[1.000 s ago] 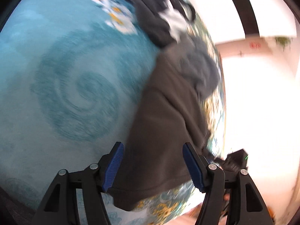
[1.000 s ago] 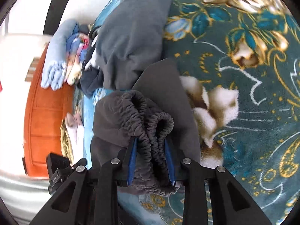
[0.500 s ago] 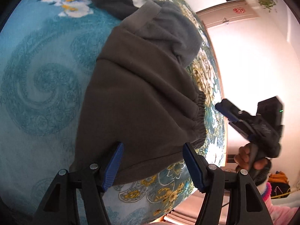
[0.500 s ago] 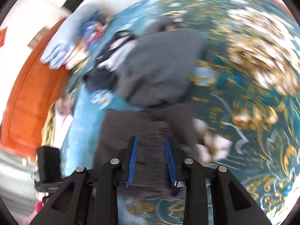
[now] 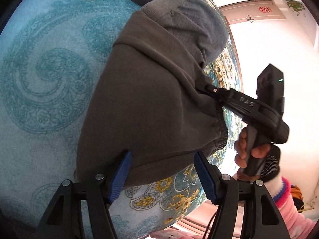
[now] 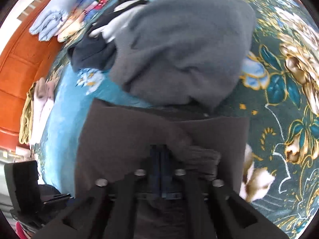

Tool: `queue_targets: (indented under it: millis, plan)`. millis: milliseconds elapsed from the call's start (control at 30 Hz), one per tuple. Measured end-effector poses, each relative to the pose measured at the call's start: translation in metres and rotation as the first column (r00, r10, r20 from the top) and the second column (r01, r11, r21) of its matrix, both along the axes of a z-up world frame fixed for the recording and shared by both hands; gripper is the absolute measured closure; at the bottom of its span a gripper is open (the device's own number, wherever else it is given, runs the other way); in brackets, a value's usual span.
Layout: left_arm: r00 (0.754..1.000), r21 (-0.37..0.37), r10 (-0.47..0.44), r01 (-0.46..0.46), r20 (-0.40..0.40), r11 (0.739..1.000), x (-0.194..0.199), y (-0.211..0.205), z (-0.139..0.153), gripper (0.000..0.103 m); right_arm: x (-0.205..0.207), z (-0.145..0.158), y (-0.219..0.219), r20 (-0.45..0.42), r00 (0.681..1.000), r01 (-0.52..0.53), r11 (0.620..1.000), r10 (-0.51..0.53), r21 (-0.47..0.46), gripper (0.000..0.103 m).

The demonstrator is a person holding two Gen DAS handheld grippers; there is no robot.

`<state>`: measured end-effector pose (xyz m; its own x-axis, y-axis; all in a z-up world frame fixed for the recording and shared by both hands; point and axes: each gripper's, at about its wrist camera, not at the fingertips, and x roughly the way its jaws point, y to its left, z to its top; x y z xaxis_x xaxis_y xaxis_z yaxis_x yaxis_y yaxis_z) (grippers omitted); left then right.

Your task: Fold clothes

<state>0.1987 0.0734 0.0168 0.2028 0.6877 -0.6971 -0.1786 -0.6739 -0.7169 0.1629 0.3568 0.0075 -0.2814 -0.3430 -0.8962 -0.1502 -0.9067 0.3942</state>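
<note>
1. Right gripper (image 6: 159, 155) now pinched shut on the stretchy waist of the dark pants (image 5: 151, 107); half a second back, fingers stood apart.
2. Left gripper (image 5: 162, 171) wide as before, holding nothing, over the near hem.
3. Pants now flatter on the blue blanket (image 5: 49, 83); looks like mid-fold.
4. Grey sweater (image 6: 185, 45) touching the far edge, in the way.
5. Folded pile (image 6: 59, 18) far left.

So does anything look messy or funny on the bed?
Yes. The brown pants lie folded flat, but behind them a grey garment is slumped in a lump over a dark piece with white showing, not folded. The rest looks tidy, like the folded stack by the orange headboard.
</note>
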Motion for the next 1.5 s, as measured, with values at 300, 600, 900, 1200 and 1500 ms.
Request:
queue_targets:
  millis: [300,600,900,1200,1500]
  plan:
    - [0.979,0.062,0.199,-0.196,-0.044,0.979,-0.011,-0.043,0.016,0.026,0.037,0.054,0.024,-0.138,0.989,0.041,0.998,-0.048,-0.048,0.035]
    - [0.951,-0.092,0.309,-0.310,-0.028,0.946,-0.021,-0.090,-0.008,0.000,0.086,-0.005,0.069,0.047,0.986,0.168,0.965,-0.162,-0.203,0.011]
    - [0.980,-0.033,0.196,-0.197,-0.033,0.980,-0.031,-0.051,-0.014,0.000,0.093,-0.037,0.076,0.031,0.977,0.211,0.918,-0.213,-0.337,0.000]
    - [0.980,-0.030,0.194,-0.192,0.054,0.981,-0.052,-0.027,-0.042,0.000,0.090,-0.040,0.075,-0.033,0.978,0.180,0.911,-0.207,-0.372,0.000]
    - [0.983,-0.028,0.183,-0.182,0.016,0.983,-0.055,-0.022,-0.032,0.002,0.075,-0.038,0.062,-0.044,0.982,0.155,0.913,-0.185,-0.379,0.000]
